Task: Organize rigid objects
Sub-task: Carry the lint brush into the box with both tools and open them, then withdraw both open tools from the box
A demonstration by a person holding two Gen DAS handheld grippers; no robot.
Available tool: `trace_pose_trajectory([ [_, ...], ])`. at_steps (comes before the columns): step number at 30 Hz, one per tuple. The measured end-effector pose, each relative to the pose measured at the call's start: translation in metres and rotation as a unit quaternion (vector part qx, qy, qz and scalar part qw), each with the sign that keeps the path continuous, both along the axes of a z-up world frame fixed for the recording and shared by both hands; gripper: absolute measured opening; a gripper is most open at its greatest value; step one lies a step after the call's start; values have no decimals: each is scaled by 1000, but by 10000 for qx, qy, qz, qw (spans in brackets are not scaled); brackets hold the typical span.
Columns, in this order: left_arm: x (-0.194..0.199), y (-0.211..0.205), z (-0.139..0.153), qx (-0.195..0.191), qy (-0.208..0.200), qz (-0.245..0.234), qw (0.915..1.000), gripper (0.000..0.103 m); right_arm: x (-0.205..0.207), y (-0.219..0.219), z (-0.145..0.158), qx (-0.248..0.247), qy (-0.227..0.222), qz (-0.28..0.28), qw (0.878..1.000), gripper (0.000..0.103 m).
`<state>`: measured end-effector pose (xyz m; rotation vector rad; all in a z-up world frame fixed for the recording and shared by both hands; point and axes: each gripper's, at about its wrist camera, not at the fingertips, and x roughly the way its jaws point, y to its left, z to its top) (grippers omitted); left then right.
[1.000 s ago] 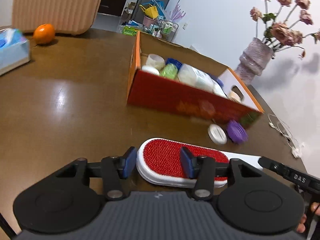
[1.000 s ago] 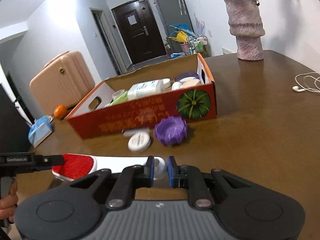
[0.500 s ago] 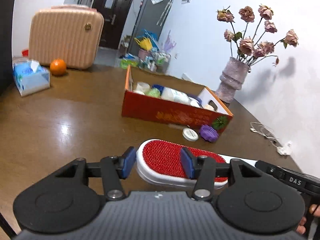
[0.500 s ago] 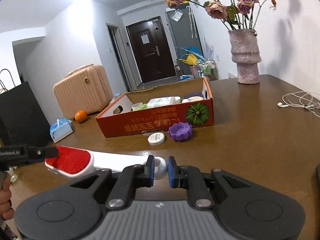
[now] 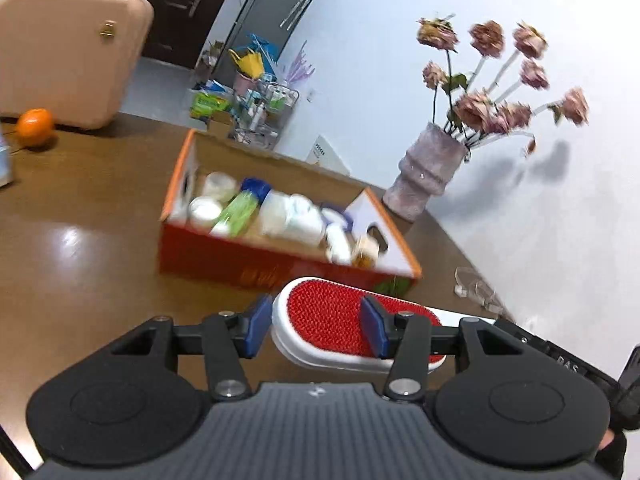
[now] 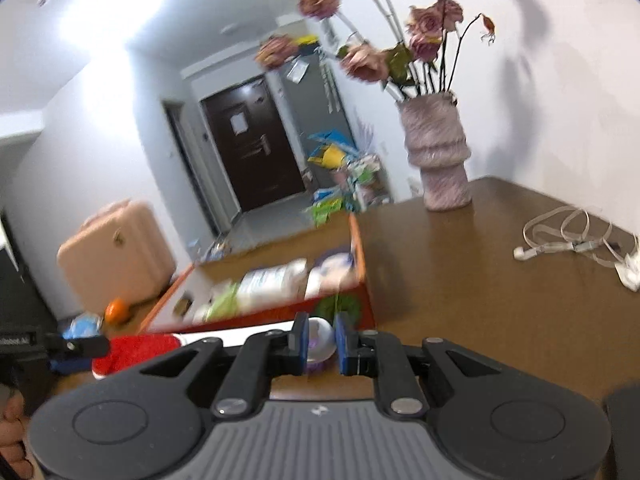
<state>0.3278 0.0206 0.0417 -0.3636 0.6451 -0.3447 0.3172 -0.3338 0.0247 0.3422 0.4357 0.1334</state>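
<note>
Red bristle pad and white plastic body make up the lint brush (image 5: 340, 326), which hangs in the air between the two grippers, just short of the near wall of the orange cardboard box (image 5: 260, 268). The left gripper (image 5: 316, 328) spans the brush's wide head; its blue pads (image 5: 374, 330) sit at either edge of the head, moderately spread, and from the left wrist view I cannot tell whether they truly press on it or only bracket it. The right gripper (image 6: 320, 342) has its jaws narrowed onto the rounded end of the white handle, apparently pinching it. Inside the box lie bottles and jars (image 5: 280, 216), blurred, filling much of the floor, with some bare cardboard toward the near wall. My reading is that the step in hand is the carry: the brush is lifted and being brought toward the box for stowing with the other rigid items. The next move calls for raising the brush above the box rim, keeping both ends level so it does not twist out of the handle pinch, then lowering it lengthwise along the box where the bottles leave room, and opening the jaws only once it is supported.
</note>
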Motion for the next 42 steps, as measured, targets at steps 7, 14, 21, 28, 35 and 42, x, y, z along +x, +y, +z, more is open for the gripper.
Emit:
trace_pose_trajectory([
  [7, 134, -13, -6, -257, 439, -85, 9987, 49, 103, -15, 11, 163, 10, -116, 9998, 14],
  [14, 207, -12, -51, -185, 986, -42, 9949, 49, 174, -6, -25, 373, 485, -88, 9981, 14],
  [21, 205, -8, -60, 629, 686, -133, 9956, 62, 186, 20, -50, 63, 532, 54, 9986, 18],
  [28, 182, -13, -35, 1168, -13, -243, 9929, 66, 173, 22, -29, -238, 238, 42, 9994, 24],
  [35, 138, -7, -5, 1448, -361, -11, 9888, 74, 118, 33, 11, -830, -147, 417, 9956, 42],
  [42, 25, -9, 7, 1828, -911, 225, 9787, 81, 21, 53, 11, -1327, -215, 764, 9880, 53],
])
